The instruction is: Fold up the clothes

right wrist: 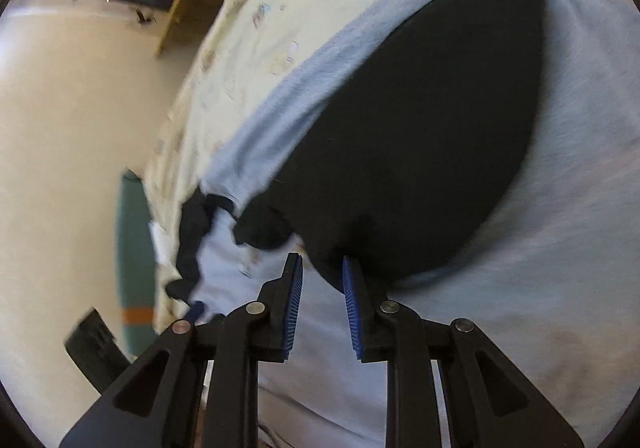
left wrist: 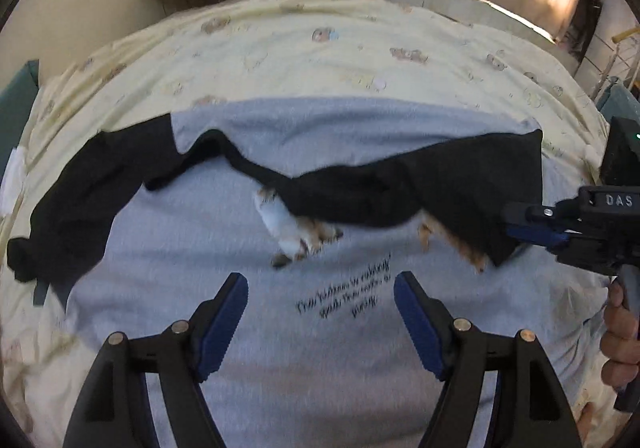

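Spread left gripper point(left wrist: 320, 320) hovers over grey shirt point(left wrist: 280, 328).
Right gripper point(right wrist: 322, 280), fingers apart, touches its black sleeve point(right wrist: 420, 148).

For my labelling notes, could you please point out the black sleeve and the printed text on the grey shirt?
black sleeve point(left wrist: 472, 184), left wrist view, its broad folded part.
printed text point(left wrist: 346, 294), left wrist view, middle line.
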### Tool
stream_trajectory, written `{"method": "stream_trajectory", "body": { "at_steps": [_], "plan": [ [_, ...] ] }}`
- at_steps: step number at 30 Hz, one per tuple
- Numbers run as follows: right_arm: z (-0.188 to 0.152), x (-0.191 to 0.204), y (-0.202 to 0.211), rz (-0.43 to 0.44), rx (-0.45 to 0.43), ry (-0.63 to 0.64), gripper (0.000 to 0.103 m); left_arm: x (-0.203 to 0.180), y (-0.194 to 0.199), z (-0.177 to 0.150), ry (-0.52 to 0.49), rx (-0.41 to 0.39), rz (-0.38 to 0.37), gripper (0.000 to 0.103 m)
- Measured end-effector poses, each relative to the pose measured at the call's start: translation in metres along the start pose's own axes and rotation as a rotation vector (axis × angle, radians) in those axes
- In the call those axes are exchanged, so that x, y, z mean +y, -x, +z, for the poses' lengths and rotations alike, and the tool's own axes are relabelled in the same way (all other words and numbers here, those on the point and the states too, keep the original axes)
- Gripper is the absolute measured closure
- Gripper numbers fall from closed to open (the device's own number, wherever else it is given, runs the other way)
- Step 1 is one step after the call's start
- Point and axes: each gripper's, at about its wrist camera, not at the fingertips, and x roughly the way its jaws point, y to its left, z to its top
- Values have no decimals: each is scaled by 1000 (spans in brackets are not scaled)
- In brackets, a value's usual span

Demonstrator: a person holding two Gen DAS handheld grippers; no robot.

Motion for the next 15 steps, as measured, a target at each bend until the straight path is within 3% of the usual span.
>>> {"method": "stream_trajectory", "body": {
  "at_steps": [3, 9, 12, 14, 15],
  "plan": [
    [6, 18, 12, -74, -117, 93, 100, 11, -7, 0, 49, 9, 3, 27],
    [55, 58, 63, -88, -303, 193, 103, 30, -14, 5, 143, 15, -41, 27],
    [87, 68, 71, -72, -234, 140, 98, 33, -13, 8, 168, -3, -57, 27],
    [81, 69, 65, -63, -142, 125, 98, 31, -15, 10, 162, 2, -69, 27],
    [68, 71, 62, -118, -127, 180, 88, 31, -17, 11, 164, 8, -80, 27]
  ]
}}
